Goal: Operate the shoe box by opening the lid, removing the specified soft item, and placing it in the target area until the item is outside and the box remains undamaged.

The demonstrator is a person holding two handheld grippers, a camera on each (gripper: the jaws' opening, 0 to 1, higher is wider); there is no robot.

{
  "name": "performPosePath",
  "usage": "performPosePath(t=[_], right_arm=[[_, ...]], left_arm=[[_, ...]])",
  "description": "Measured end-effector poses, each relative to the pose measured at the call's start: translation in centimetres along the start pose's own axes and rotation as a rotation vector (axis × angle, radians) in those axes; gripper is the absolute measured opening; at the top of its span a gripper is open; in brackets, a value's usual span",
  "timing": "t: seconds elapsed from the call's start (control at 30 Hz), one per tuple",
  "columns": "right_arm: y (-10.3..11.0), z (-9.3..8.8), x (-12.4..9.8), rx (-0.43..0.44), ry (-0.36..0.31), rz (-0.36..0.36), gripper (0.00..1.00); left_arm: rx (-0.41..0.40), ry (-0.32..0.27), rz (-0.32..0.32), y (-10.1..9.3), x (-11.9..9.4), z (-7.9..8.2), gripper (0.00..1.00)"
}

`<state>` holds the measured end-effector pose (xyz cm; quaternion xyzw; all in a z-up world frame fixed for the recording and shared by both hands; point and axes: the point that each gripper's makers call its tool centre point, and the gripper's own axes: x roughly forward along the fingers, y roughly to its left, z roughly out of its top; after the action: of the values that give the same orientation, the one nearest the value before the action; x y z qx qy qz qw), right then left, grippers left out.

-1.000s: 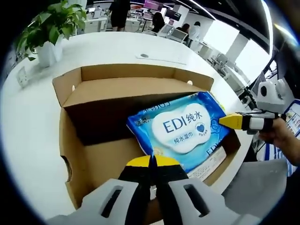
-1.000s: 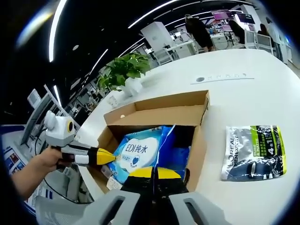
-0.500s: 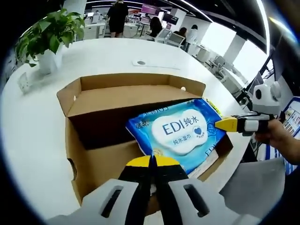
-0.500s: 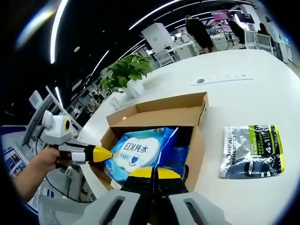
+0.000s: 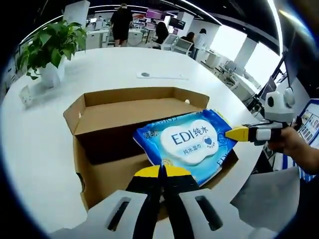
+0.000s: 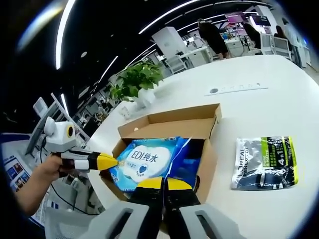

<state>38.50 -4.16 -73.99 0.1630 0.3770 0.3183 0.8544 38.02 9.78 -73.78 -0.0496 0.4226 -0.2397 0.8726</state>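
Wipes pack, blue and soft, lifted above the open shoe box, pinched at its near edge by your left gripper and at its right end by your right gripper; light, slippery film, so grip the seams.

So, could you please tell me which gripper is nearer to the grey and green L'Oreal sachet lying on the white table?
Right. The right gripper grips the blue wipes pack at the box side beside the grey and green L'Oreal sachet; the left gripper holds the pack's far edge, across the cardboard box.
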Motion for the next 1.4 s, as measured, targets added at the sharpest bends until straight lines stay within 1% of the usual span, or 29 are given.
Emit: performPosePath(t=[0.33, 0.53, 0.77, 1.13, 1.4], right_arm=[[-0.1, 1.2, -1.9, 0.003, -0.033, 0.002, 0.00], [-0.6, 1.9, -2.8, 0.008, -0.050, -0.007, 0.00], [-1.9, 2.4, -4.4, 0.018, -0.066, -0.034, 0.00], [-4.2, 2.8, -7.0, 0.031, -0.085, -0.076, 0.00], [-5.7, 3.1, -8.6, 0.030, -0.089, -0.105, 0.00]], left_arm=[[0.038, -0.033, -0.014, -1.6, -0.8, 1.8, 0.00], [0.049, -0.050, -0.025, -2.7, -0.8, 2.8, 0.00], [0.067, -0.065, -0.044, -4.6, 0.1, 3.8, 0.00], [0.088, -0.073, -0.082, -7.5, 1.5, 5.0, 0.00], [0.110, -0.074, -0.098, -9.3, 2.7, 5.4, 0.00]])
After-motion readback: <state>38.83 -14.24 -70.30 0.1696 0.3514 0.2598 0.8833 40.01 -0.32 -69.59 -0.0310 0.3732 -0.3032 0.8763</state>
